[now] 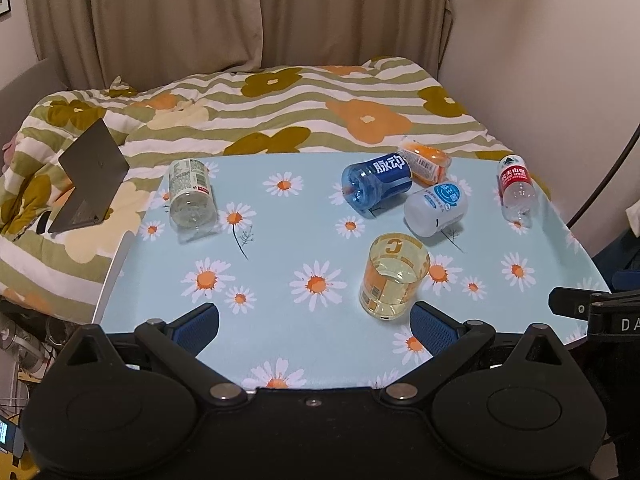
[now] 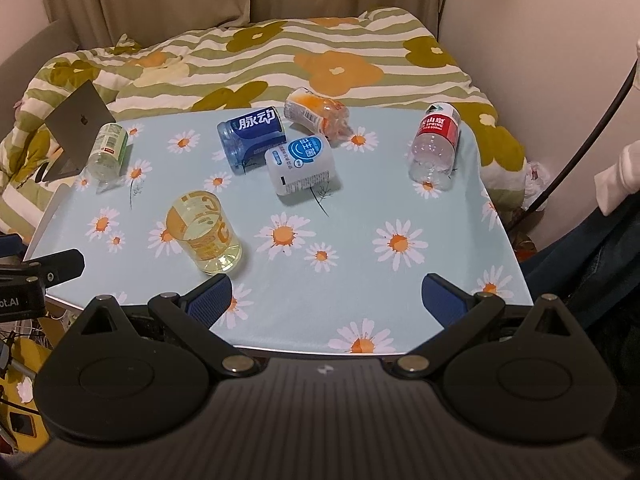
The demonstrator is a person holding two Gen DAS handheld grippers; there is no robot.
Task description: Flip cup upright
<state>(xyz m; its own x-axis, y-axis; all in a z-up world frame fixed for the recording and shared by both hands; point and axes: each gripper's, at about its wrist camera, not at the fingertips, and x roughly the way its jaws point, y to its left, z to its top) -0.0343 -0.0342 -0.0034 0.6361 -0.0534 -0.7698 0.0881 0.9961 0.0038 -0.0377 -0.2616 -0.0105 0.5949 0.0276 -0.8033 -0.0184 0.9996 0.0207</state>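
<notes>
We see a bed (image 1: 280,104) with a striped floral quilt behind a table (image 1: 280,280) covered in a pale blue daisy cloth. A grey laptop (image 1: 90,176) stands half open on the quilt, just off the table's far left corner.

On the table lie cut bottle cups. The blue cup (image 1: 376,184) lies on its side near the middle of the far edge, touching the orange cup (image 1: 426,162) behind it and close to the white cup (image 1: 436,210) on its right (whether those two touch, we cannot tell). The green-labelled clear cup (image 1: 192,196) lies on its side at the far left corner, well apart from the rest. The red-labelled cup (image 1: 516,192) lies near the far right corner.

The yellow cup (image 1: 394,274) stands upright, open end up, near the middle of the near edge.

Our left gripper (image 1: 316,322) hangs over the near edge with its blue fingers spread wide, the yellow cup just beyond its right finger, not touched. Our right gripper (image 2: 330,298) is likewise spread, holding nothing, over the near edge.
</notes>
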